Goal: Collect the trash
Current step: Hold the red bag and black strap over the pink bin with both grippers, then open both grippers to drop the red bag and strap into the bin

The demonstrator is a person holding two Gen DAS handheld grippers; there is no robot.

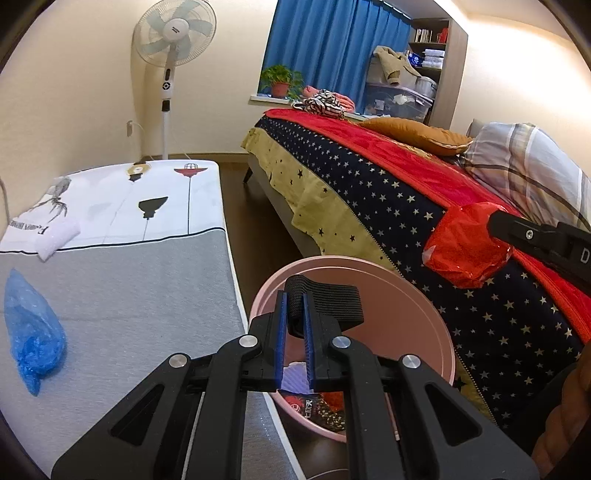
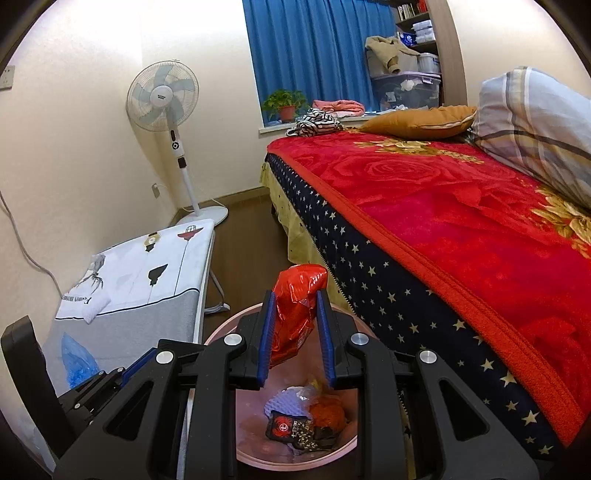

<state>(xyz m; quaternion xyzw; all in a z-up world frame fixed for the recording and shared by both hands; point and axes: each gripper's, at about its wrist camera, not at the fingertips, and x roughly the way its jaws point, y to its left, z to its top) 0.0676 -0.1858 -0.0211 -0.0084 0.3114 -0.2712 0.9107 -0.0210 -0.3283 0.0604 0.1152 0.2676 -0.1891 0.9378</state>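
Observation:
My left gripper (image 1: 294, 302) is shut on a black ribbed fabric strap (image 1: 332, 299), held over the open pink bin (image 1: 406, 291). In the right wrist view my right gripper (image 2: 295, 306) is shut on a crumpled red plastic bag (image 2: 301, 284), held above the same pink bin (image 2: 251, 435). Wrappers and paper (image 2: 299, 421) lie at the bin's bottom. The red bag (image 1: 465, 247) and the right gripper (image 1: 493, 225) also show at the right of the left wrist view, beside the bed's edge. A blue plastic bag (image 1: 33, 328) lies on the grey surface to the left.
The bed with a red blanket (image 2: 461, 221) and starred cover (image 1: 388, 192) runs along the right. The low grey table (image 1: 129, 288) with a white cloth stands left of the bin. A standing fan (image 1: 173, 33) is in the far corner. Brown floor (image 1: 258, 206) lies between table and bed.

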